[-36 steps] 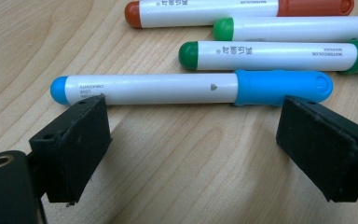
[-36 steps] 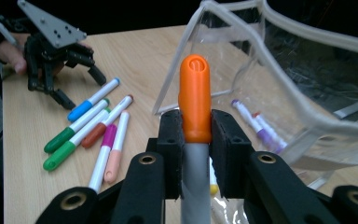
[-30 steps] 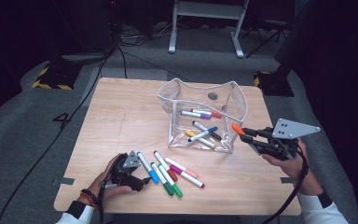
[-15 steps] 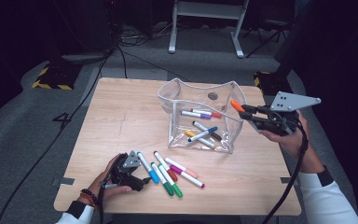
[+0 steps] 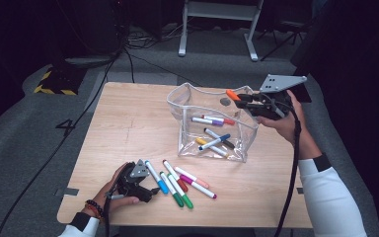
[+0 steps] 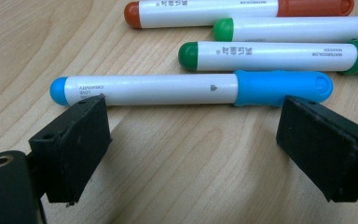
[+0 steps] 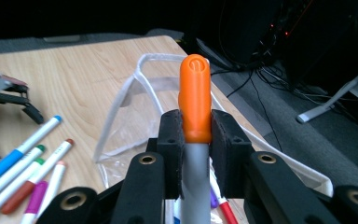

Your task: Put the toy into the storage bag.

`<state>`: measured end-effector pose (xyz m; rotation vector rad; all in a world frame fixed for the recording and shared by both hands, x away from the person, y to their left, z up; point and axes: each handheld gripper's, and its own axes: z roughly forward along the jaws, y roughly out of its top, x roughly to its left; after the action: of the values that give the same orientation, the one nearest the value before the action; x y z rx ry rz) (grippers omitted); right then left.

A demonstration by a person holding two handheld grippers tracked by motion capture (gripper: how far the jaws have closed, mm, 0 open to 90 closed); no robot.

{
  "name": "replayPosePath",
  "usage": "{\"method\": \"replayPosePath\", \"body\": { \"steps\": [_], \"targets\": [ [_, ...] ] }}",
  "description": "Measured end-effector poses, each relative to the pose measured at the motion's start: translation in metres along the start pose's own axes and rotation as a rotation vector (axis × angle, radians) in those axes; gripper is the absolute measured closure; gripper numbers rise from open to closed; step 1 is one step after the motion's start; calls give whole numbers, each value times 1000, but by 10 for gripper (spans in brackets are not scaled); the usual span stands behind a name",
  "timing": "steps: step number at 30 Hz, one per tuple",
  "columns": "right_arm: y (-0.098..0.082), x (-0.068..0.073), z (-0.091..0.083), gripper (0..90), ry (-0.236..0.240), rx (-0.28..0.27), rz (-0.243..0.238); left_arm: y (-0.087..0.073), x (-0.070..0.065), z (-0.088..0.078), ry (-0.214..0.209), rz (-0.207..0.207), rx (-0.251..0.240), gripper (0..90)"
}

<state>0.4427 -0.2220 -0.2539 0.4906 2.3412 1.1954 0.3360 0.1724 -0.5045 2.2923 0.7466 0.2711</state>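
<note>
My right gripper is shut on an orange-capped marker and hangs over the right rim of a clear plastic pouch. In the right gripper view the pads clamp the marker just below its cap, with the pouch beneath. Several markers lie inside the pouch. My left gripper rests on the table at the front left, open. In the left gripper view its jaws stand wide apart just short of a blue-capped marker, which lies flat and untouched.
A loose row of markers lies on the wooden table in front of the pouch: green ones, a red-brown one, a pink one. The table's front edge is close to my left hand. Dark floor, cables and a metal stand lie beyond.
My right gripper has carried the orange marker up and away from the pouch's near right side to above its right rim. The left gripper has stayed still.
</note>
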Motion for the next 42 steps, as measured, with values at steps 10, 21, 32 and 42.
{"method": "replayPosePath", "body": {
  "steps": [10,21,32,42],
  "targets": [
    [0,-14,38,752,8,78,28,0,0,0,0,1,0,101],
    [-17,-20,77,752,61,302,36,0,0,0,0,1,0,101],
    [-25,-18,93,751,130,453,40,0,0,0,0,1,0,101],
    [-23,-3,94,748,256,481,2,0,0,0,0,0,0,101]
  ]
}}
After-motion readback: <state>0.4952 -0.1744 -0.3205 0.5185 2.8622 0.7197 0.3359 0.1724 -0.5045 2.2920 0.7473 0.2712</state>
